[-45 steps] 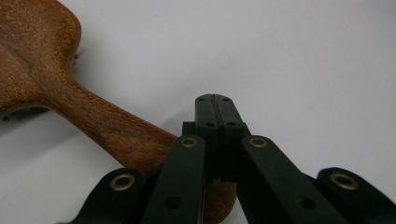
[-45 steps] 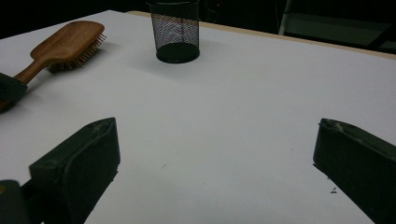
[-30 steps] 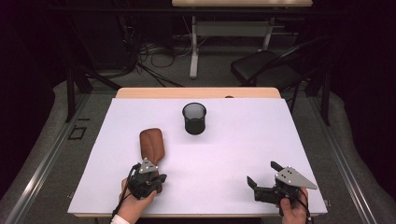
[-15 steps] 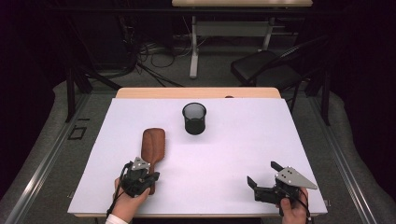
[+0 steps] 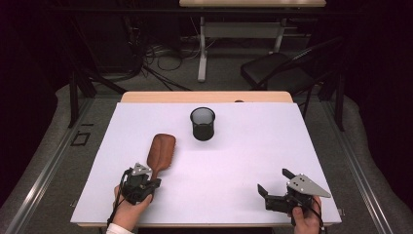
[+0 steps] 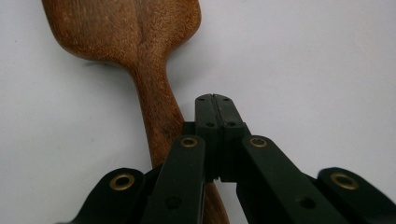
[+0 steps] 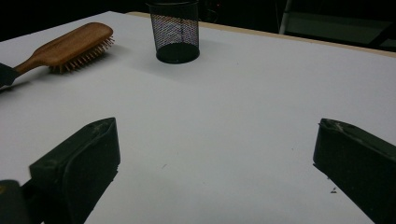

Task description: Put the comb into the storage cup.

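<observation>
The left tool [image 5: 146, 185] is being held low at the near left of the counter [image 5: 243, 161], and its jaws are seen pressed flat together in the left gripper view, with nothing between them. The wooden hairbrush [image 5: 159, 153] is lying just ahead of this tool, bristles down, its handle running back toward the tool and its broad head pointing away. In the left gripper view the handle [image 6: 159, 116] is being passed just beside the closed tips, on their left, and is carried on under the tool's body; whether it is being touched there cannot be told. No grip is being made on it.

The right tool [image 5: 272, 194] is being rested at the near right of the counter, well apart from the brush, its jaws spread wide with only bare white surface between them. From this tool the hairbrush [image 7: 70, 49] is being seen far off to the upper left, and the black mesh cup [image 7: 176, 32] is standing upright ahead, just right of the brush head. From above, the cup [image 5: 202, 124] is placed beyond the brush head, near but apart.
</observation>
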{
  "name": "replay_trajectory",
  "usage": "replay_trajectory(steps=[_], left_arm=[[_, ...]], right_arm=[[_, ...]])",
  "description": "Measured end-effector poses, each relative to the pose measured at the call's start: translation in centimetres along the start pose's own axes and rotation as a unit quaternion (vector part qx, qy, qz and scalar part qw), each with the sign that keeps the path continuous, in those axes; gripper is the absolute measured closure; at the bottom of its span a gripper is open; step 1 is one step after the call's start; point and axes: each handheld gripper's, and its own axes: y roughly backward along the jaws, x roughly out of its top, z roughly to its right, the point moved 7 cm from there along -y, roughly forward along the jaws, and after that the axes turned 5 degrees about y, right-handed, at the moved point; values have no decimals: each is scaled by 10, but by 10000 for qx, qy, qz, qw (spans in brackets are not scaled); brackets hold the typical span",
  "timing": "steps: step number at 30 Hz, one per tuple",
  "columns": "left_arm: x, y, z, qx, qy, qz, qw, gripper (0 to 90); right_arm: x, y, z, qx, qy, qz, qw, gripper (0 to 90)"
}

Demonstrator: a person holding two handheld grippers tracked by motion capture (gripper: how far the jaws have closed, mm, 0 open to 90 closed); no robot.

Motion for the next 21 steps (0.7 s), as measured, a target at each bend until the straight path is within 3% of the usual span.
replay_trajectory(steps=[21], left_arm=[[1,6,-26,209,316,83,9992,899]], right_arm=[[0,0,0,16,-10,6,10000,5]])
